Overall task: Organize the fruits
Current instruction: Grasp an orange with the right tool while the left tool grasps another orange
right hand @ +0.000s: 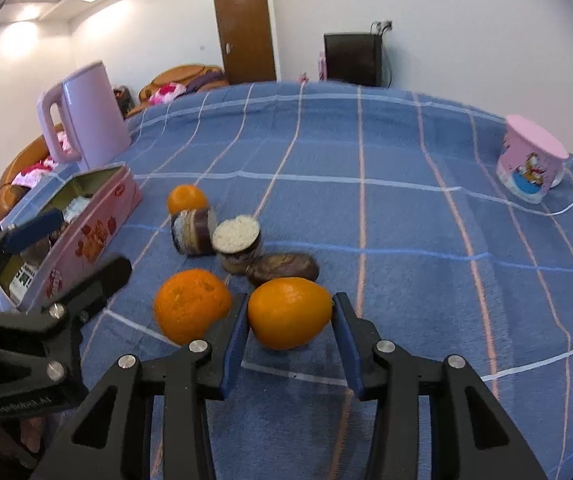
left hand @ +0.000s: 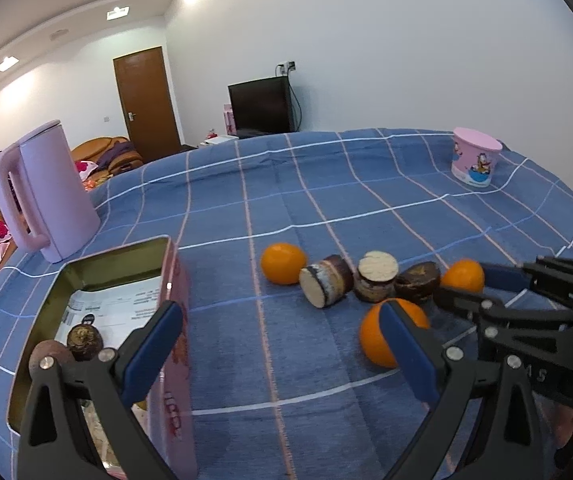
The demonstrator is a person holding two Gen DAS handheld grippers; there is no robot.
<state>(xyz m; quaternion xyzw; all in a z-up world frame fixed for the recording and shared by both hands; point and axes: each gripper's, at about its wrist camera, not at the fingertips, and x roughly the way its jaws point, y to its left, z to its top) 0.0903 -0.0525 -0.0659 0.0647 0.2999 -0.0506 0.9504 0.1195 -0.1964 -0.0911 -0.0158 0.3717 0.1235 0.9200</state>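
Three oranges and three brown-and-white cut fruit pieces lie on the blue checked cloth. My right gripper (right hand: 289, 320) has its pads on both sides of the nearest orange (right hand: 289, 313), which rests on the cloth; it also shows in the left wrist view (left hand: 463, 276). A second orange (right hand: 190, 310) lies just left of it, a third (right hand: 187, 199) farther back. The cut pieces (right hand: 235, 240) lie between them. My left gripper (left hand: 282, 348) is open and empty beside the pink tin box (left hand: 174, 320), which holds a dark fruit (left hand: 84, 340).
A lilac kettle (left hand: 46, 196) stands behind the tin at the table's left edge. A pink cartoon cup (right hand: 532, 160) stands upside down at the far right. Sofas, a door and a television are beyond the table.
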